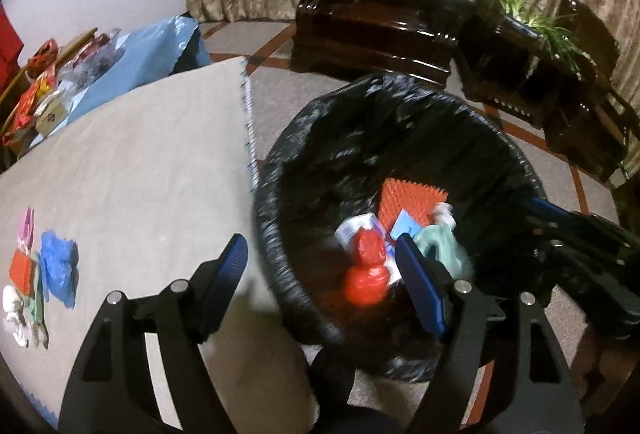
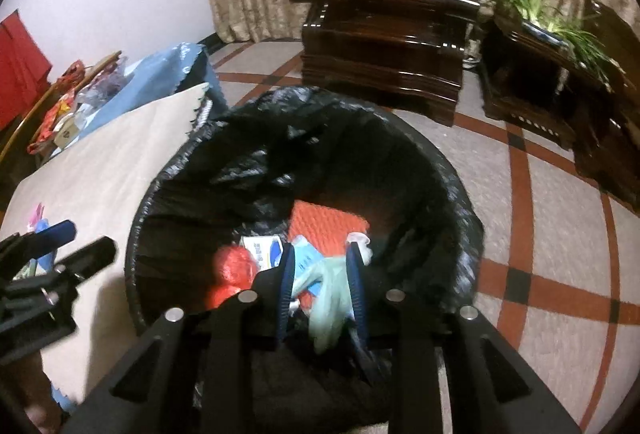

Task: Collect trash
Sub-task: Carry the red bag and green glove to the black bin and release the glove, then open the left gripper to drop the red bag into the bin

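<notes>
A bin with a black liner (image 1: pixel 272 234) (image 2: pixel 140 242) stands on the floor beside the cloth-covered table (image 1: pixel 140 162). My left gripper (image 1: pixel 320 254) hangs open over the bin's near rim, with nothing between its fingers. Below it in the bin lie a red knotted bag (image 1: pixel 366 270) (image 2: pixel 236 270), a white carton (image 1: pixel 356 230) and an orange textured mat (image 1: pixel 408 202) (image 2: pixel 328 226). My right gripper (image 2: pixel 320 262) is over the bin, jaws parted. A pale green glove-like piece (image 2: pixel 332 294) (image 1: pixel 436 246) sits loosely between them. A blue crumpled bag (image 1: pixel 58 270), an orange piece (image 1: pixel 24 266) and white scraps (image 1: pixel 14 310) lie on the table.
A dark wooden armchair (image 1: pixel 380 6) (image 2: pixel 384 34) and a side table with a green plant (image 1: pixel 532 46) (image 2: pixel 540 46) stand beyond the bin on the tiled floor. A blue-covered surface with packets (image 1: pixel 100 74) lies past the table's far end.
</notes>
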The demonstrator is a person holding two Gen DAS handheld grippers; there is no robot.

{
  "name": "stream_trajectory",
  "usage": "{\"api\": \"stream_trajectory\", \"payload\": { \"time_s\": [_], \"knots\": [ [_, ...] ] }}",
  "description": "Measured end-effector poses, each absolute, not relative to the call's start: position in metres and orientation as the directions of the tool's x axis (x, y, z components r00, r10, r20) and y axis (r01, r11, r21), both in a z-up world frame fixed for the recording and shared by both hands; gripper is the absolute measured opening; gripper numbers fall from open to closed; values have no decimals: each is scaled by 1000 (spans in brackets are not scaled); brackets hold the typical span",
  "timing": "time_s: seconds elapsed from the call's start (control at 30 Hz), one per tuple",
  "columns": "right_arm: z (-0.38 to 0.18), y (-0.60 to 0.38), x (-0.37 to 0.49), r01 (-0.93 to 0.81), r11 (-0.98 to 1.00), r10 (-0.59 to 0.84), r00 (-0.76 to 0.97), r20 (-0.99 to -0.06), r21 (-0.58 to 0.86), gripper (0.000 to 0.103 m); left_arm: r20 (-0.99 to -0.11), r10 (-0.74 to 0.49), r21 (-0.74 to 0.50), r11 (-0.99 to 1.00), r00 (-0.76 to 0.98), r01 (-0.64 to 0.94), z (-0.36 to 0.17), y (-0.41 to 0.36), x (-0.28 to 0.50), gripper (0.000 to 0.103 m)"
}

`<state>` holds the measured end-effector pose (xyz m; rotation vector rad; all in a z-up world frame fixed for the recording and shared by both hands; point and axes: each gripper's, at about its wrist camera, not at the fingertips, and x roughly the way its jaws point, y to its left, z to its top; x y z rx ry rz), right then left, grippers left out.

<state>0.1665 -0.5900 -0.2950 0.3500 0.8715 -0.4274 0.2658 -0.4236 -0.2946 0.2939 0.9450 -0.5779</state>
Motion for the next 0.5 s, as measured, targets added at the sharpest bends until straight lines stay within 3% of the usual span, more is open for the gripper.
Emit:
{"api": "stream_trajectory", "payload": {
  "time_s": [0.2,0.33,0.5],
  "knots": [
    [-279,-564,149,491,862,-211,575,-790,127,28,-824,-284,25,846,491,532,-285,-368,271,74],
    [-262,-514,151,426,894,-171,609,-775,137,35,-818,-237,46,880,523,472,-276,-310,275,75],
    [-254,-443,170,320,930,-74,641,-764,178,37,-802,-186,69,915,567,397,-262,-236,277,75]
  ]
}}
